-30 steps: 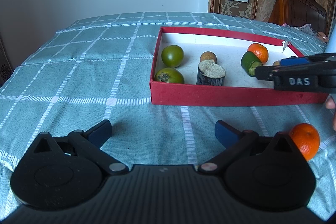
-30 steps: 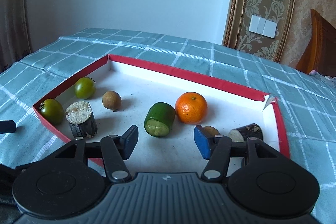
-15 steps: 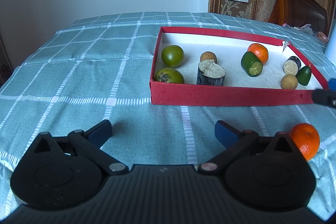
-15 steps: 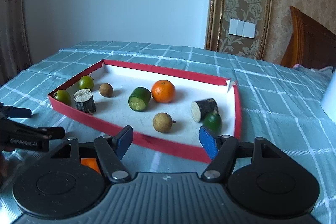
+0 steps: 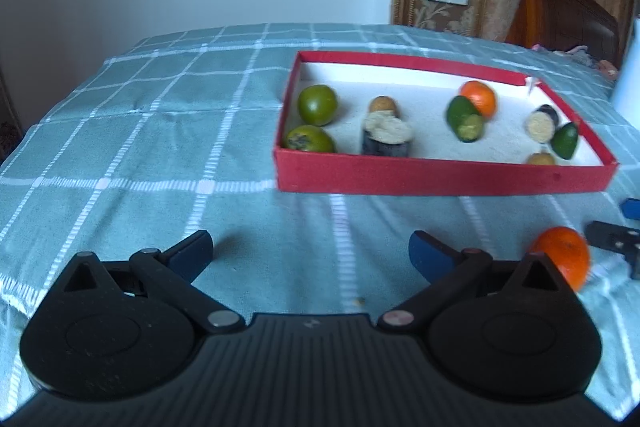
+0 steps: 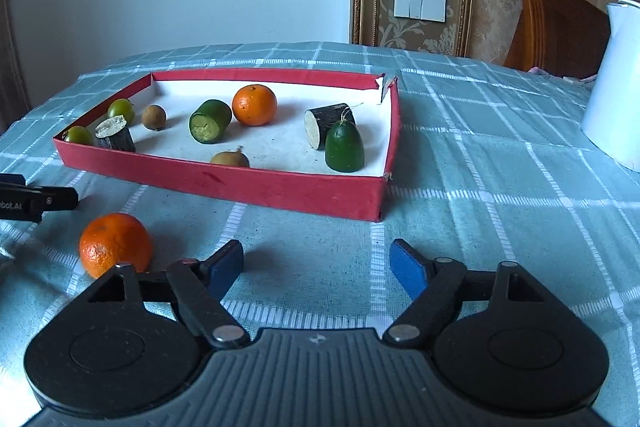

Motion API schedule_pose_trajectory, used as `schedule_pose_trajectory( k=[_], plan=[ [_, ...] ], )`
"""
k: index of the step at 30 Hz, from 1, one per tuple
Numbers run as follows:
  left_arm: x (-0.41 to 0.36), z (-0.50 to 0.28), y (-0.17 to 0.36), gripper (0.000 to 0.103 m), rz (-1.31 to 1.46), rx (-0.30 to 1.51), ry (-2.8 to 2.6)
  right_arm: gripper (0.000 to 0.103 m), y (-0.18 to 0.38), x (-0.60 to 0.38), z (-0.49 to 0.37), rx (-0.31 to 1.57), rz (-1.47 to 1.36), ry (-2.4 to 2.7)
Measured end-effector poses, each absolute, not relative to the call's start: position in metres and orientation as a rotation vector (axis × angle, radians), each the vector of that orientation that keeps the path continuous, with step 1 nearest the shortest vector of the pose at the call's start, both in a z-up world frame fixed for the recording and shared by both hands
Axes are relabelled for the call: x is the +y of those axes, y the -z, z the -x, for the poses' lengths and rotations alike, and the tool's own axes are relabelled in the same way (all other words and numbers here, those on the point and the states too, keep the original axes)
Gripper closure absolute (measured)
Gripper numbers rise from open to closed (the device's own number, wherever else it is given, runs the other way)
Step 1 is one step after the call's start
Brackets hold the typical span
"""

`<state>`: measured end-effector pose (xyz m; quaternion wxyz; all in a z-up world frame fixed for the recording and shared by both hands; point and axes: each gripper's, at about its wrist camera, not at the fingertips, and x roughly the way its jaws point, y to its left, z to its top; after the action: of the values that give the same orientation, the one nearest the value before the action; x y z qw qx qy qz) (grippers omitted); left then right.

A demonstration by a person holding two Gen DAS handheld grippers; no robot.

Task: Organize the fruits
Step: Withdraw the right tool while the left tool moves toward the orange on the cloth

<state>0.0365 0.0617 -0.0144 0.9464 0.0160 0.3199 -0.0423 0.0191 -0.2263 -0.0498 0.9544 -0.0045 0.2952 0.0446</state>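
The one fruit left out is the loose orange (image 6: 115, 245), sitting on the checked cloth (image 6: 460, 163) near the front edge of the desk, just outside the long front wall of the red tray (image 6: 256, 185). Everything else looks sorted already: another orange (image 6: 254, 105), green fruits, brown ones and the cut stubs all lie inside the tray.

So you're on the last pickup, I'd say. Your right gripper (image 6: 316, 267) has just been opening its fingers and they're spread wide with nothing between them; the orange sits off to their left, not lined up. Your left gripper (image 5: 310, 255) is also spread and empty, orange off to its right.

Next move: swing right-hand fingers left to straddle the orange, then squeeze gently since it'll roll.
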Motion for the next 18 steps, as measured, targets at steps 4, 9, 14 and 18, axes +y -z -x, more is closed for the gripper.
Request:
schedule_pose_trajectory(
  k=[4,9,14,18],
  plan=[
    [0.044,-0.013,0.005,0.000,-0.050,0.611,0.159,0.017,0.050,-0.226,-0.019,0.602,0.015,-0.092],
    [0.016,0.001,-0.006,0.000,-0.052,0.596,0.269,0.016,0.050,-0.226,-0.019,0.602,0.016,-0.080],
    [-0.002,0.001,-0.006,0.000,-0.051,0.602,0.295,0.012,0.050,-0.234,-0.020,0.607,-0.006,-0.032],
    [-0.007,-0.003,-0.005,0.000,-0.033,0.615,0.317,0.012,0.050,-0.235,-0.020,0.607,-0.006,-0.032]
  ],
)
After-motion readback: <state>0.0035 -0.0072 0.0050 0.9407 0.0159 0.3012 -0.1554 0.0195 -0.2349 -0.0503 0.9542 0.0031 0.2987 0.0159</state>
